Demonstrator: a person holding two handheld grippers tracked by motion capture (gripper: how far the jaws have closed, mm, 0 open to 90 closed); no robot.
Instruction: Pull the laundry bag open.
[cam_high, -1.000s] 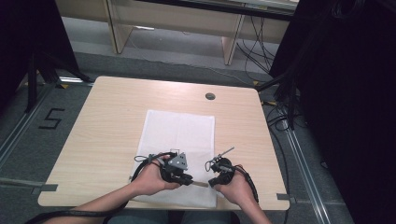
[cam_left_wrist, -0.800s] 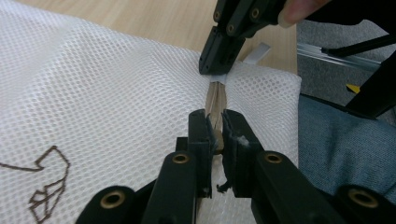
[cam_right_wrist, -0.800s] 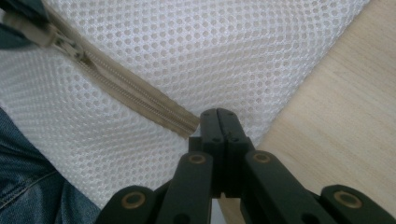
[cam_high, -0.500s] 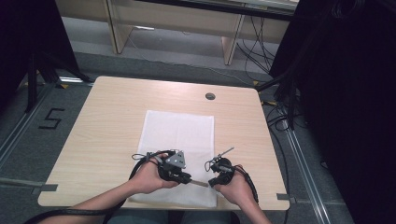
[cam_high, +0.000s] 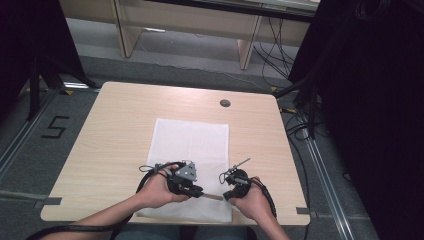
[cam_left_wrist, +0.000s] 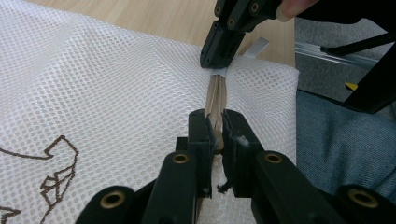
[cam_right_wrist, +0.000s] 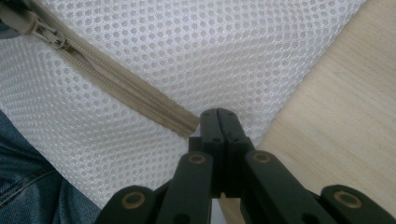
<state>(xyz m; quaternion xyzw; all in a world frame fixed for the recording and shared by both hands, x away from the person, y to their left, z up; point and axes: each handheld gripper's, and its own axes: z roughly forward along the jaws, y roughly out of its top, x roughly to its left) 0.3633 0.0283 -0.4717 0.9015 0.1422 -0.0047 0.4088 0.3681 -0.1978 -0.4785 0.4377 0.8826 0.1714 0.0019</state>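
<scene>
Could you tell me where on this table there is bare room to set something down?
Bare wood lies left of the white mesh bag, right of it, and beyond it around the grommet hole. The near edge is crowded: the left gripper and right gripper work at the zipper.

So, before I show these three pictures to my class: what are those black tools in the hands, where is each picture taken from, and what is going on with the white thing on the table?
A person sits at a wooden table holding a hand-operated two-jaw gripper in each hand. The high view looks down from above; each of the other two pictures comes from a camera riding on one gripper. A white mesh bag with a beige zipper lies on the table. The left gripper is closed on the zipper strip. The right gripper is closed at the zipper's end, at the bag's corner near the table edge; what exactly it pinches is hidden.
</scene>
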